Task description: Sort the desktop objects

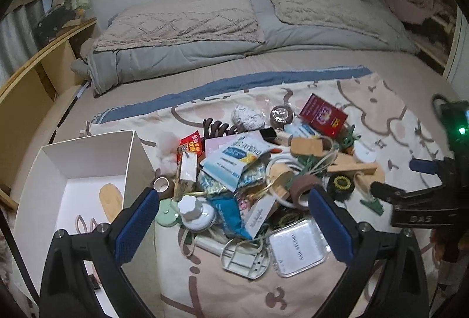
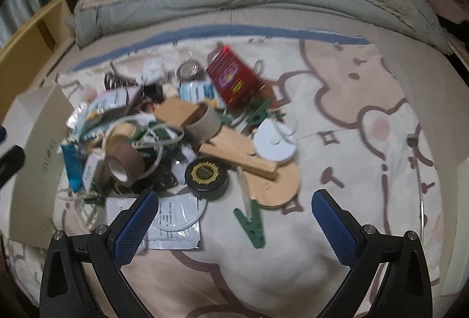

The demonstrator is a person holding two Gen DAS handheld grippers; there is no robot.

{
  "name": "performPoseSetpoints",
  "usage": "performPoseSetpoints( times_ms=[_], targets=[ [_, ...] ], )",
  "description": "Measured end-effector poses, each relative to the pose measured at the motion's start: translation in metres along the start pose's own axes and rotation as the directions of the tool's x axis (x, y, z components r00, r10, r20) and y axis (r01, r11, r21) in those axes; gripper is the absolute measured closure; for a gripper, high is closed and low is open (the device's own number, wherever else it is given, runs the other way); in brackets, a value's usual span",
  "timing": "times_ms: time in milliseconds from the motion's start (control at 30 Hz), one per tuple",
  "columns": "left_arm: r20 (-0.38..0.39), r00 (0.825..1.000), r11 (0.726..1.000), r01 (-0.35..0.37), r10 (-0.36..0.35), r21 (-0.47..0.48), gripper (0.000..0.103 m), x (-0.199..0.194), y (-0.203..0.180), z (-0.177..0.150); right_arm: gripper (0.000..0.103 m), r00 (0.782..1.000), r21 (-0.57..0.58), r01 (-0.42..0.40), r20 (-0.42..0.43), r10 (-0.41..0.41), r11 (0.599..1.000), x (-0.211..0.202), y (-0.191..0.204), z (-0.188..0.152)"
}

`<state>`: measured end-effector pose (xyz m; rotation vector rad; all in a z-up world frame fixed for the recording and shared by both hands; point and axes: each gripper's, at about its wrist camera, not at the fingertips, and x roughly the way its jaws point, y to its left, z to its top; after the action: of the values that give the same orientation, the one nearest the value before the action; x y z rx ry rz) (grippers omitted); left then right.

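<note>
A heap of small objects lies on a pink patterned blanket (image 1: 395, 119) on the bed: a red box (image 1: 322, 114), a blue-and-white sachet (image 1: 234, 160), a brown tape roll (image 1: 303, 190), a white jar (image 1: 195, 212), a clear plastic case (image 1: 297, 247) and a black round tin (image 2: 206, 174). My left gripper (image 1: 233, 201) hangs open over the near side of the heap with nothing between its fingers. My right gripper (image 2: 234, 202) is open too, above a green clothes peg (image 2: 252, 225). In the left wrist view the right gripper (image 1: 392, 181) shows at the right edge.
A white open cardboard box (image 1: 88, 171) stands left of the heap with a wooden piece (image 1: 110, 201) inside. A folded grey quilt (image 1: 205, 25) covers the far end of the bed. A wooden shelf (image 1: 35, 63) runs along the left side.
</note>
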<state>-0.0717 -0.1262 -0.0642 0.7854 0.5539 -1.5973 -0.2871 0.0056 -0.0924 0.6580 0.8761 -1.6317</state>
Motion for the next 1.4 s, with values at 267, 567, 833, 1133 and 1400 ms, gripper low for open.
performPoseSetpoints(
  times_ms=[267, 567, 833, 1133, 1400],
  targets=[
    [0.027, 1.000, 1.000, -0.010, 0.010, 0.005, 0.001, -0.010, 0.018, 0.000, 0.000, 0.999, -0.177, 0.037, -0.015, -0.040, 0.984, 0.035, 0.058, -0.003],
    [0.054, 0.998, 0.999, -0.028, 0.030, -0.022, 0.001, -0.019, 0.037, 0.005, 0.000, 0.999, -0.201, 0.021, -0.037, -0.029, 0.979, 0.068, 0.086, 0.003],
    [0.065, 0.997, 0.997, -0.026, 0.031, -0.075, 0.001, -0.020, 0.044, 0.013, 0.000, 0.998, -0.236, 0.007, -0.060, -0.022, 0.972, 0.078, 0.096, -0.011],
    [0.082, 0.996, 0.998, -0.023, 0.028, -0.054, 0.001, -0.031, 0.038, 0.011, 0.000, 0.984, -0.221, -0.074, -0.177, 0.035, 0.973, 0.073, 0.082, -0.053],
    [0.093, 0.996, 0.999, -0.015, 0.018, -0.030, 0.001, -0.041, 0.031, 0.006, 0.000, 0.974, -0.320, -0.124, -0.218, 0.055, 0.939, 0.053, 0.079, -0.090]
  ],
)
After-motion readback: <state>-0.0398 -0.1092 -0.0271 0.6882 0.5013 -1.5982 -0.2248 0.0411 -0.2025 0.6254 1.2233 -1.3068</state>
